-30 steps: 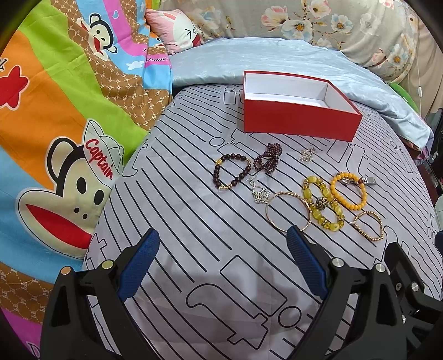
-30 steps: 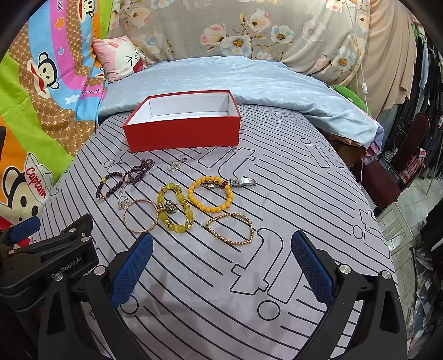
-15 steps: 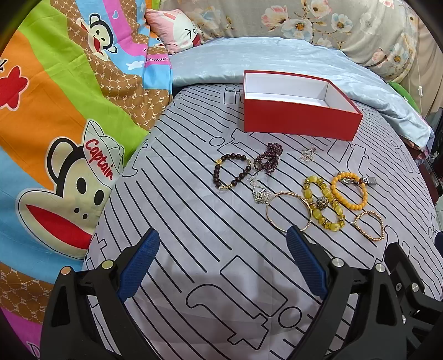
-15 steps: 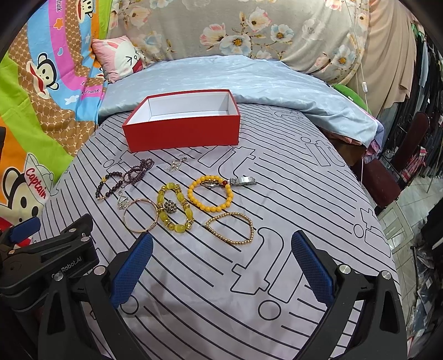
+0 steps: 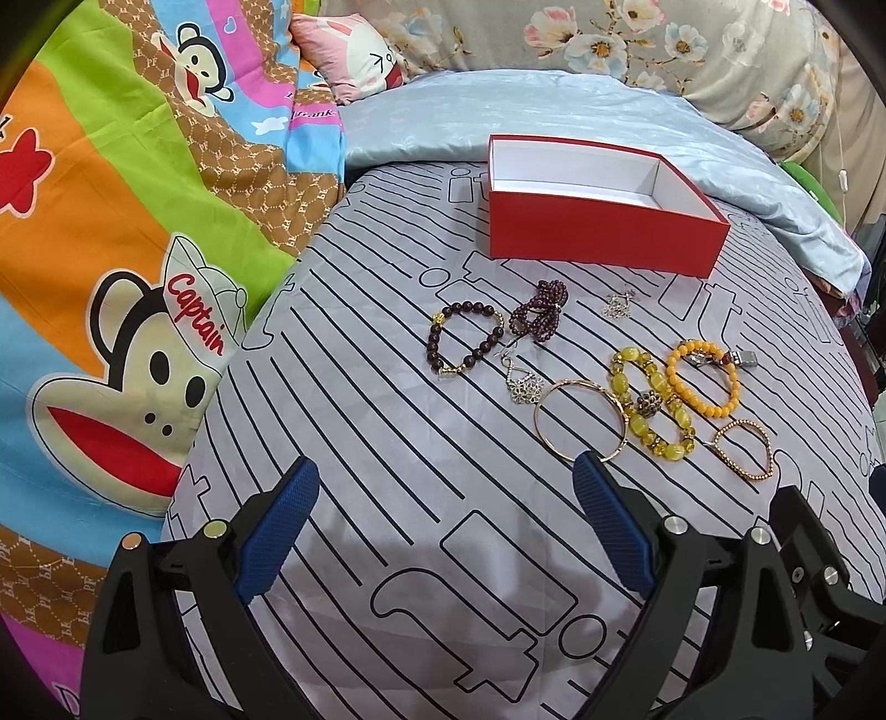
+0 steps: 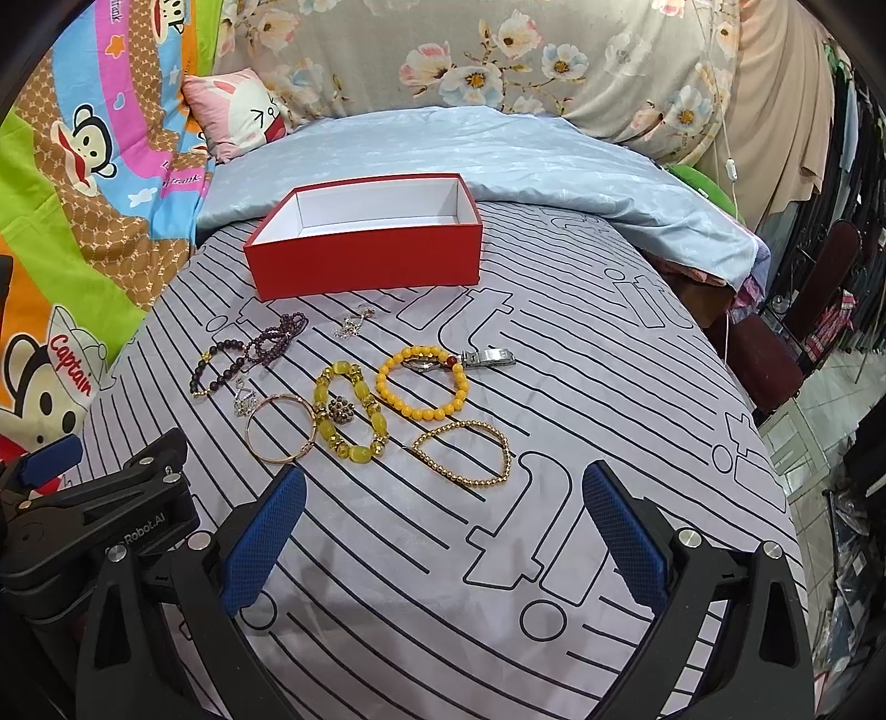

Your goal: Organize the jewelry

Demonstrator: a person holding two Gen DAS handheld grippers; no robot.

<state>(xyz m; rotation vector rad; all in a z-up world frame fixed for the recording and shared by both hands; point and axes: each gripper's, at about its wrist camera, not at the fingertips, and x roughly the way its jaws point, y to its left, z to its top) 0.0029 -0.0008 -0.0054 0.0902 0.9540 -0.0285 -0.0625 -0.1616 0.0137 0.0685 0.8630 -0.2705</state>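
An empty red box [image 5: 601, 235] [image 6: 365, 260] with a white inside stands at the far side of the grey striped bedsheet. In front of it lie several pieces of jewelry: a dark bead bracelet [image 5: 467, 344], a purple bead strand [image 5: 540, 312], a thin gold bangle [image 5: 580, 420] [image 6: 278, 427], a yellow chunky bracelet [image 5: 650, 410] [image 6: 346, 416], an orange bead bracelet [image 5: 702, 378] [image 6: 421, 385], a gold bead chain [image 5: 743, 447] [image 6: 464, 461] and small silver pieces [image 5: 619, 303]. My left gripper [image 5: 446, 526] and right gripper [image 6: 443, 531] are both open and empty, short of the jewelry.
A cartoon monkey blanket [image 5: 111, 288] lies left. A light blue quilt [image 6: 498, 160] and floral pillows [image 6: 498, 50] are behind the box. A silver clasp [image 6: 490, 357] lies by the orange bracelet. The bed edge drops off right, with a chair [image 6: 803, 310] beyond.
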